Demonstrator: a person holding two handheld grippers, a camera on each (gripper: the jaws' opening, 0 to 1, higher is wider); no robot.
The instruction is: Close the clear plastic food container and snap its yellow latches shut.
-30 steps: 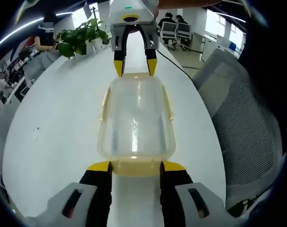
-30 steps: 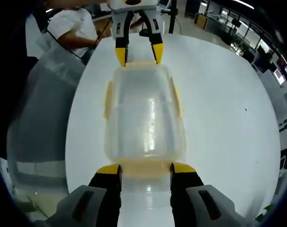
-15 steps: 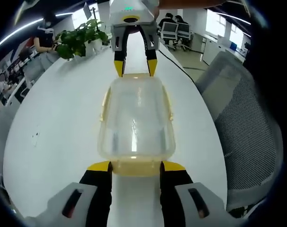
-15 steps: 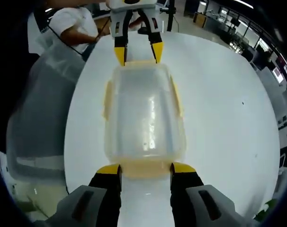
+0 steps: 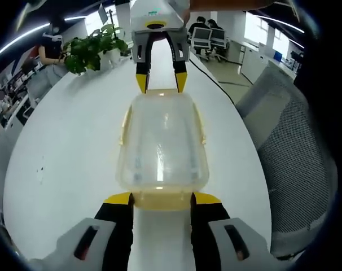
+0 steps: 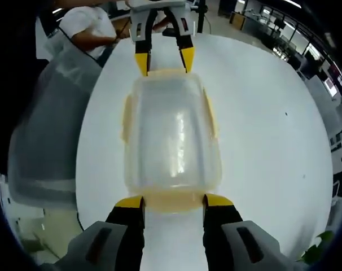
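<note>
Fingers [image 5: 120, 199] of your left gripper [image 5: 162, 199] and right gripper [image 6: 174, 201] stand wide against opposite container [image 5: 162, 141] ends on the tabletop [image 5: 69, 141]; lid seated, end latches apparently unsnapped.

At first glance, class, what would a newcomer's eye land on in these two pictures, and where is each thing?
The clear container lies in the middle of the white table, lid on, with yellow latches along its sides. Yellow-tipped tongs meet it at both short ends: the left tongs at the near end of the left gripper view, the right tongs at the far end. A green plant stands at the table's far edge.
</note>
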